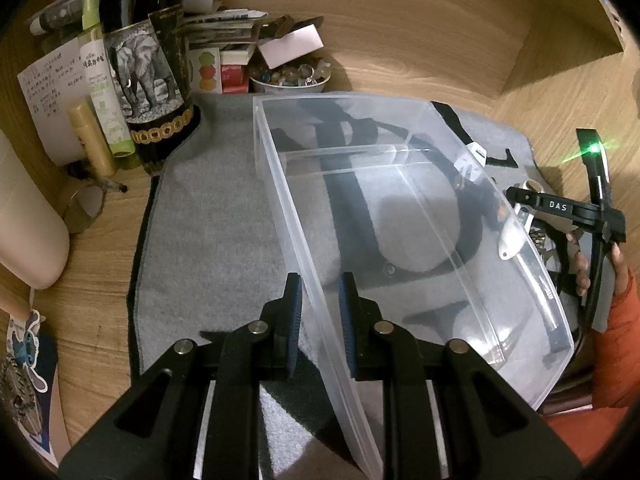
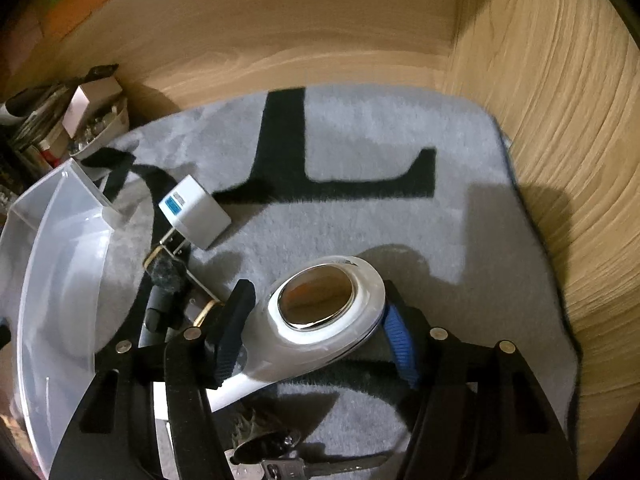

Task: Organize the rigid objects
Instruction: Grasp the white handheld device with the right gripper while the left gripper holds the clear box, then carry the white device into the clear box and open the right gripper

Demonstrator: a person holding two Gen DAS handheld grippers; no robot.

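Note:
A clear plastic divided bin [image 1: 400,216] sits tilted on the grey mat [image 1: 208,232]. My left gripper [image 1: 320,320] straddles the bin's near wall, fingers close on it. My right gripper [image 2: 316,332] is shut on a white hand mirror [image 2: 320,312], held above the mat [image 2: 360,220]; it also shows in the left wrist view [image 1: 512,236] beyond the bin's right wall. A white plug adapter [image 2: 196,212], a dark strap with buckle [image 2: 168,276] and keys [image 2: 288,464] lie on the mat beside the bin [image 2: 60,280].
Back left stand a dark bottle with an elephant label [image 1: 148,64], a green spray bottle [image 1: 104,80], a paper note [image 1: 48,88], a bowl of beads [image 1: 292,78] and stacked boxes [image 1: 224,48]. Wooden walls [image 2: 560,160] close in behind and to the right.

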